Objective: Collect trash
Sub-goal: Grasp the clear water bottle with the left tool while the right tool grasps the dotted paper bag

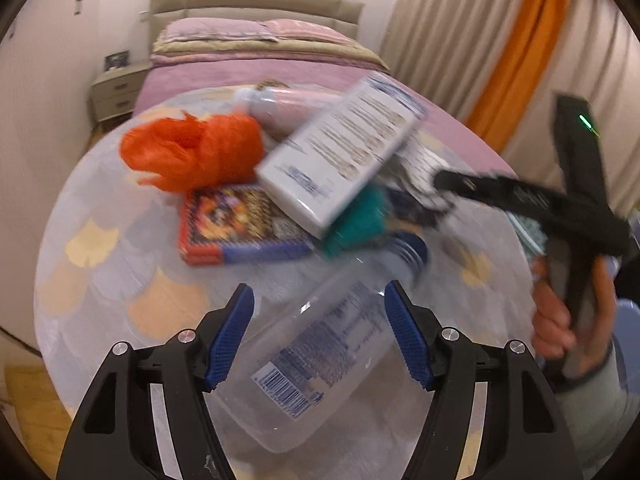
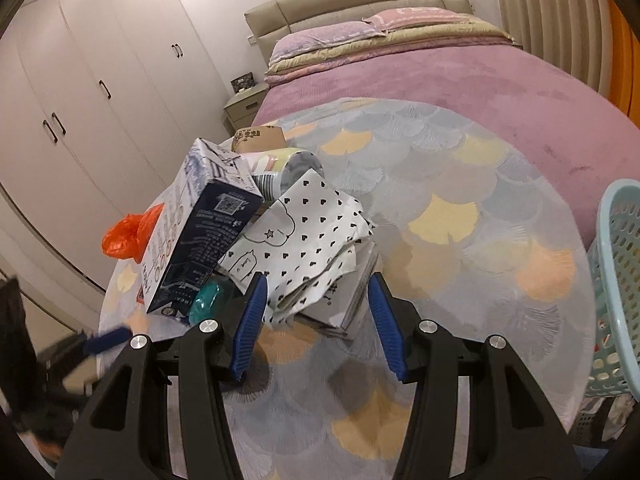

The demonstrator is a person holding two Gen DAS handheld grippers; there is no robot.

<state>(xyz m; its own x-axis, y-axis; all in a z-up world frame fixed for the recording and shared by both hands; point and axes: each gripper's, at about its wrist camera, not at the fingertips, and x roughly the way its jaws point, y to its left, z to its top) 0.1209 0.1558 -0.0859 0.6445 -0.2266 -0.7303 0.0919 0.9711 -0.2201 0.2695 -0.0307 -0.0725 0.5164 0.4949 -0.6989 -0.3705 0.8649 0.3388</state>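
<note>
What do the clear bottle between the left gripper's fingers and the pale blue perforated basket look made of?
Clear bottle with barcode label: likely thin glossy plastic, since the tablecloth shows through it. Pale blue perforated basket: apparently moulded plastic, with a smooth, even grid of holes.

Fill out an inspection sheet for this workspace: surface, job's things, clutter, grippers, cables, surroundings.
Surface: round table with a fan-pattern cloth, mostly bare on its right half.
Job's things: clear plastic bottle lying on its side; tilted carton; orange plastic bag; heart-print paper; colourful flat box; teal wrapper; paper cup on its side.
Clutter: nothing seen.
Grippers: left gripper open, bottle between its jaws, pads not pressing; right gripper open around the paper's near edge.
Cables: nothing seen.
Surroundings: bed, wardrobe, nightstand, curtains, light-blue basket at right.
</note>
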